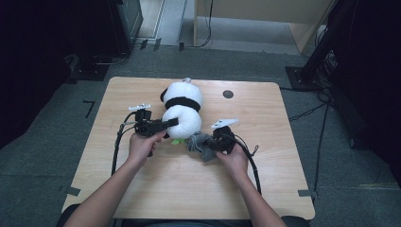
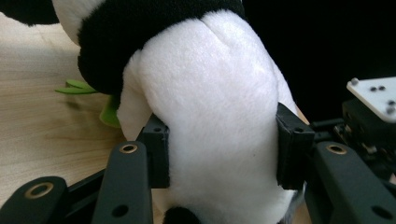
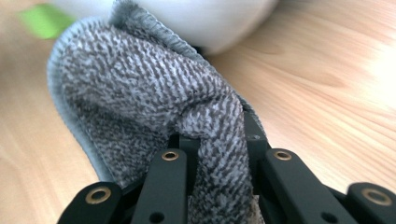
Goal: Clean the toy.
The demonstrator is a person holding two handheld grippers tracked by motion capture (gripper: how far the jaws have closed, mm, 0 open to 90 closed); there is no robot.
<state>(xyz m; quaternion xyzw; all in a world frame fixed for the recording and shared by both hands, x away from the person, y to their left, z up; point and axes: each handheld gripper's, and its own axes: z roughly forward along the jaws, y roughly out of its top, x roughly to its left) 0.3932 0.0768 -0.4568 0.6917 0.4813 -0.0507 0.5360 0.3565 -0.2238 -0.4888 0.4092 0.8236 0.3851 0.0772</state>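
On the left side of the tabletop (image 1: 142, 189) we hold the left claw (image 1: 172, 122) against the plush panda (image 1: 182, 111), which lies near the middle with its head toward the far edge. In the left gripper view the jaws stand wide apart on either side of the white belly (image 2: 215, 116), the pads (image 2: 292, 144) pressing into the fur, so we judge this claw to be clamped on the toy, steadying it. A bit of green felt (image 1: 176, 141) peeks out at the panda's near side. Just right of that, the right claw (image 1: 211, 144) pinches a grey knitted cloth (image 1: 201, 144); in the right gripper view the jaws are closed on a fold of the cloth (image 3: 140, 98), whose far edge rests against the toy's white underside. The work looks like wiping or dressing the panda with the cloth, and we take it to be at an early to middle point: both things are secured and brought together, but the cloth is still bunched at the near end and covers none of the body.
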